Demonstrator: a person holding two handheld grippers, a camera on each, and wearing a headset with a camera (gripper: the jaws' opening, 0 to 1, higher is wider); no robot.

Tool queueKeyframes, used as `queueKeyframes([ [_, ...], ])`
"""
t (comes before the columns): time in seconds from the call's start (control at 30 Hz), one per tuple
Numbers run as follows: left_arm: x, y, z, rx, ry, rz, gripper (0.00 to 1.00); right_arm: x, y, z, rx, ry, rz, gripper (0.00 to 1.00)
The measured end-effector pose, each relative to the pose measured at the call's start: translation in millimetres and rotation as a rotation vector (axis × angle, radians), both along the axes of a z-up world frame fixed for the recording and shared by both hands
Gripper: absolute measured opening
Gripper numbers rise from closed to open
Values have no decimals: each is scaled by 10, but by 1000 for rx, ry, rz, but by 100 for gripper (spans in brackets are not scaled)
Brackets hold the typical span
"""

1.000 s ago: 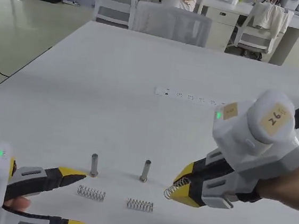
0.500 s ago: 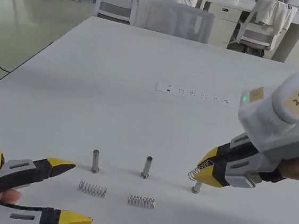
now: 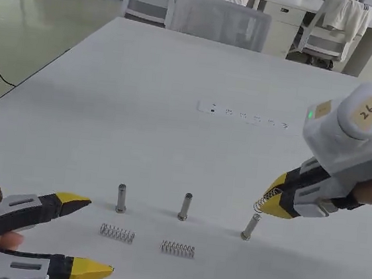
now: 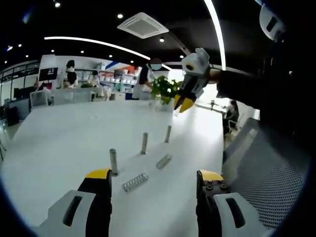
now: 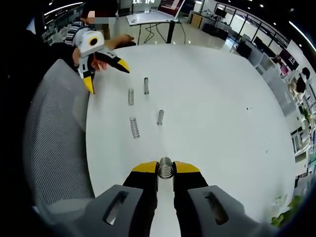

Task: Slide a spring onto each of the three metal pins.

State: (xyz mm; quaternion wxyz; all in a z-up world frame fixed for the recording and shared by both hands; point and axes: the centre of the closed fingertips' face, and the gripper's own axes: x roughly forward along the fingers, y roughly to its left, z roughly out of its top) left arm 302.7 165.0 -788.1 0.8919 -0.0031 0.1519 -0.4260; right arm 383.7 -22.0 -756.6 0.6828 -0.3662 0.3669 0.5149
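Head view, from the left: your left gripper sits low at the near edge of the table, its yellow-tipped jaws spread wide with nothing between them. Just beyond the upper tip stands the left pin, upright, with the left spring lying flat on its near side. Next comes the middle pin, also upright and bare, and the middle spring lies in front of it, apart from the pin. Then the right pin (it looks slightly tilted from this angle) stands bare too. Your right gripper hangs just above and to the right of it, jaws clamped on the held spring. That spring's free end points down toward the pin's top. It seems just short of touching, though the picture is too small to be sure. Right gripper view shows the held spring pinched end-on between the closed tips. Left gripper view shows the three pins in a row, none wearing a spring.
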Motion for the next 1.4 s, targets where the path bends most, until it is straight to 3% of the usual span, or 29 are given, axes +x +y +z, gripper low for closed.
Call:
queueKeyframes([
  [0.27,-5,17,-4,-1,1,3,64,152,-123,-160,-89,23,-1,8],
  [0.5,-8,18,-7,-1,1,1,64,148,-127,-269,-126,49,14,8],
  [1.03,-21,18,-7,0,3,-1,63,159,-120,-412,-161,80,31,8],
  [1.4,-24,32,-7,3,4,0,62,175,-96,-591,-188,93,34,8],
])
